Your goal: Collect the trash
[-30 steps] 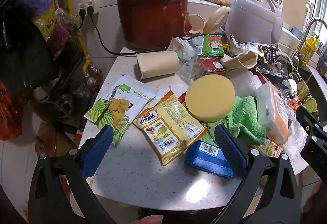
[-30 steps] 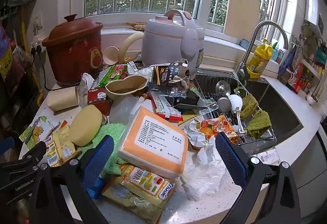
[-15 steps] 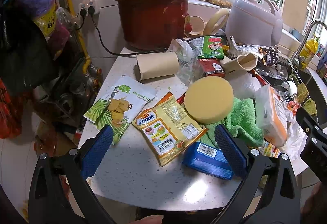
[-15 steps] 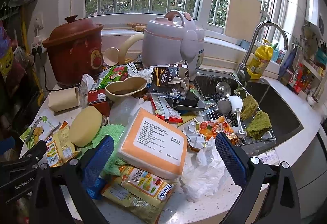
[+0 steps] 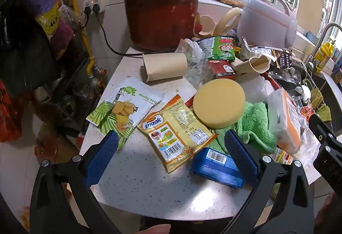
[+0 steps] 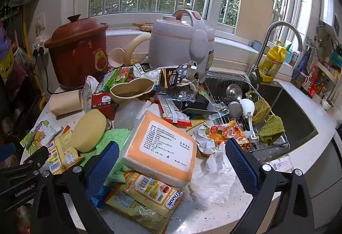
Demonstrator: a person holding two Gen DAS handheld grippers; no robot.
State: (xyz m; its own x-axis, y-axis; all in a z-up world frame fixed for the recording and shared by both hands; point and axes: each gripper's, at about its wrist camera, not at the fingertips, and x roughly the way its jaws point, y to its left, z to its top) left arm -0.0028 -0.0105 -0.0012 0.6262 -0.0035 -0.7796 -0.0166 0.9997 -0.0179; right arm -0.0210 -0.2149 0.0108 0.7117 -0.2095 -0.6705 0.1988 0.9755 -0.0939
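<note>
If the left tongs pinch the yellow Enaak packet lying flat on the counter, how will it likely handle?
The Enaak packet looks like thin, crinkled film, so it probably flexes and droops from one pinched edge. It lies flat and seems light, likely sliding on the smooth counter if pushed. Its far corner appears tucked under the round yellow sponge, which may shift when it lifts.

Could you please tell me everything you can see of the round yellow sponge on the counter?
The round yellow sponge is a thick foam-looking disc with a flat face and smooth rim, apparently dry and intact. It sits tilted, propped on the fluffy green cloth, its lower edge over the yellow Enaak snack packet. Neither gripper touches it.
</note>
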